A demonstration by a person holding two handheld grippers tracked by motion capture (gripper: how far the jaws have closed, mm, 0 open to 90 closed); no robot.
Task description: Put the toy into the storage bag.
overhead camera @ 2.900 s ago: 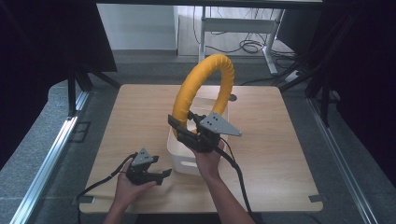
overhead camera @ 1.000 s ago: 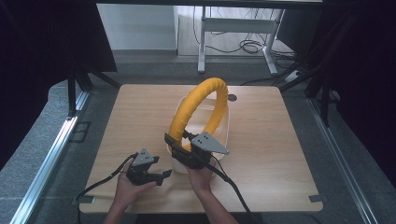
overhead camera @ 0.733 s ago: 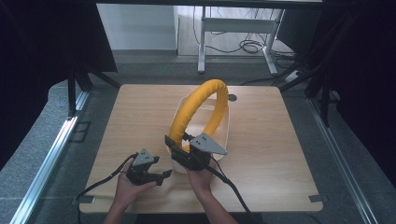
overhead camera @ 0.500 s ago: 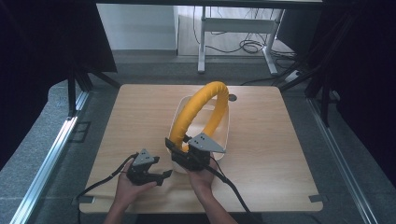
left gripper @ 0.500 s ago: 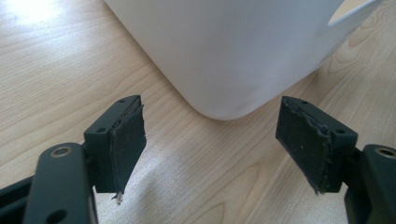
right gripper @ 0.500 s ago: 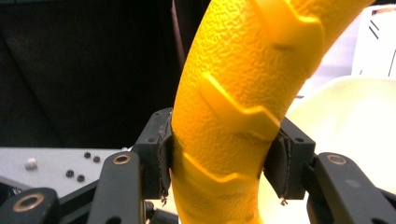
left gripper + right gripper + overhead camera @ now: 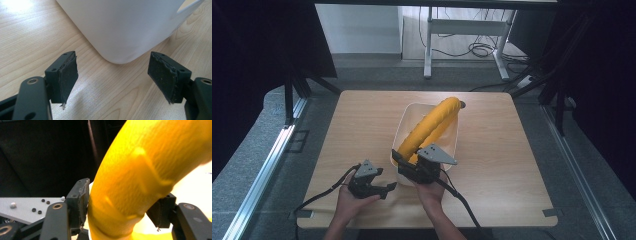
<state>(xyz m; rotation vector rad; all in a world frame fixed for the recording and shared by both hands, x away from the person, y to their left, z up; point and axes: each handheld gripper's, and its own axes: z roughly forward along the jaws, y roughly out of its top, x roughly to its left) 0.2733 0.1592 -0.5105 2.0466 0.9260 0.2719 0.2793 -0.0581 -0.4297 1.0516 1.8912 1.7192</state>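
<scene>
Right gripper (image 7: 122,207) jaws just opened around the yellow foam tube (image 7: 432,129), its loop in the white tub (image 7: 401,134) ahead; tube may spring out, tipping the tub.

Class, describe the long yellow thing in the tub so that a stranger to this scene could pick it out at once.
Start at the wooden table and find the white tub near its middle. Bent over inside it lies the yellow foam tube, one end between the right gripper jaws. It is the table's one bright yellow thing.
</scene>
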